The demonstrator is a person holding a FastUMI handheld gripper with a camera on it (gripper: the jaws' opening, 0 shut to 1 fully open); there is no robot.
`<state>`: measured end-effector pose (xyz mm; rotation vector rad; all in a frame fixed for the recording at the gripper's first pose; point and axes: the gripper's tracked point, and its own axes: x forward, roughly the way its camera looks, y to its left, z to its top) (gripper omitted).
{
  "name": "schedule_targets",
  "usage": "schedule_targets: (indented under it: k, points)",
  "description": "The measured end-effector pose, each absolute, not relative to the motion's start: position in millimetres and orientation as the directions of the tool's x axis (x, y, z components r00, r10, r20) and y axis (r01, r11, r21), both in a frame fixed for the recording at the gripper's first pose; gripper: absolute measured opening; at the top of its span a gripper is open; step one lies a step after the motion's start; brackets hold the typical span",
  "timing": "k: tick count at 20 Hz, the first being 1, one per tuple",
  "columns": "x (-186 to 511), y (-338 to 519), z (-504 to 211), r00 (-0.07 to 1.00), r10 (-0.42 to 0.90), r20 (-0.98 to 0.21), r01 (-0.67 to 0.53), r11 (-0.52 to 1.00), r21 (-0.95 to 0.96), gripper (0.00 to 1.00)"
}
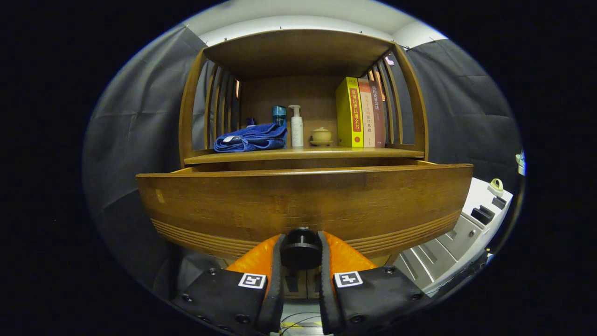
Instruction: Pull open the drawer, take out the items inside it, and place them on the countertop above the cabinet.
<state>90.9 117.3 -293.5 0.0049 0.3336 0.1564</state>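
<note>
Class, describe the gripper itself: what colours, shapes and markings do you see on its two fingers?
The gripper has two fingers with bright orange bodies and thin black pads along their inner faces. Each sits in a black block fixed with small dark screws and carries a square black-and-white marker tag.

- The yellow book, standing upright on the cabinet's bench to the right of the small lidded pot, carries a red band down its spine with Chinese characters that read roughly 常用法律法规全书; the smaller print below is too small to tell.
- The pale book touching it on the right bears red Chinese characters, too faint to read.
- The dark red book next to that one shows light characters ending in 法律基础; the upper ones are unclear.
- The white pump bottle has grey vertical lettering, illegible.
- Each claw finger carries a square black-and-white marker, a pattern without letters.
</note>
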Motion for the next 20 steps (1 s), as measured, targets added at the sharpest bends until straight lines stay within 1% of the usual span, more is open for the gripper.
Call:
schedule_targets:
  k: [6,12,20]
  points:
    - [61.7,114.1,-289.2,0.928,0.163,-0.334,-0.159,0.986,0.039,0.4]
    - [53.5,113.6,-300.2,0.923,0.158,-0.351,-0.152,0.987,0.046,0.4]
    - [51.6,114.1,-300.3,0.934,0.161,-0.319,-0.162,0.987,0.024,0.4]
